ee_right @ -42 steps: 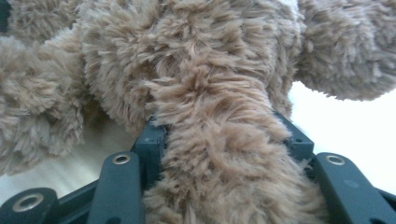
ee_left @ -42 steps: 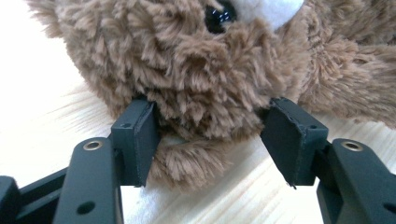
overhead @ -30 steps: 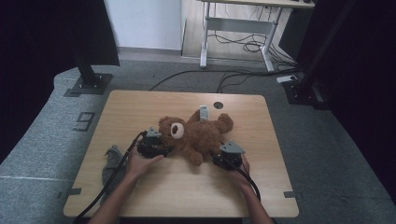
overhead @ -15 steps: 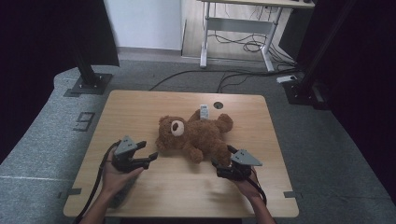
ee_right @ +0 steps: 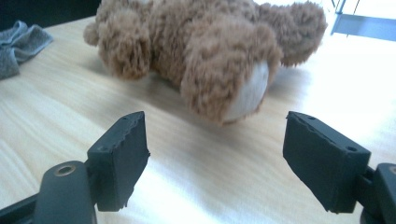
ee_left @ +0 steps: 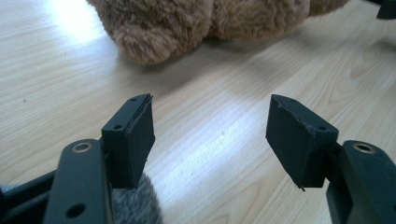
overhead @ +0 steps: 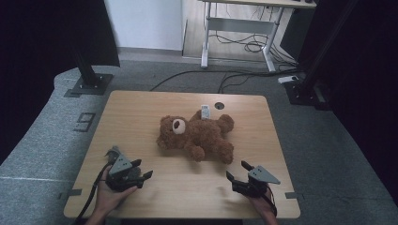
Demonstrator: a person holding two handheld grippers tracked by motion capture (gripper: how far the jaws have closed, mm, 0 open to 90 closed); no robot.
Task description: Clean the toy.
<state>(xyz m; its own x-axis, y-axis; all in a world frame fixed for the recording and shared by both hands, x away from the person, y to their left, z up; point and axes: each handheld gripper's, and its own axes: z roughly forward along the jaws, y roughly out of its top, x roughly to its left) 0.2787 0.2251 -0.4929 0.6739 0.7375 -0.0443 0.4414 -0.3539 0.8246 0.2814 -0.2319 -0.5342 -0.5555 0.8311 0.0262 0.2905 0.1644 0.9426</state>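
Fluffy brown plush teddy bear [overhead: 197, 136] lies mid-table, apart from me. My left gripper [overhead: 141, 169] jaws wide, empty; right gripper [overhead: 237, 176] jaws just closed slightly, empty. Bear soft, light (squashy): pinch paw or leg.

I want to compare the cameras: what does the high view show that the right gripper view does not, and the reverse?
High view alone: both hands, the left gripper and right gripper from outside, the white tag, the floor. Right gripper view alone: the pale sole of the teddy bear's foot up close, seen between open, empty jaws. Shared: the bear, the wooden table and the grey cloth.
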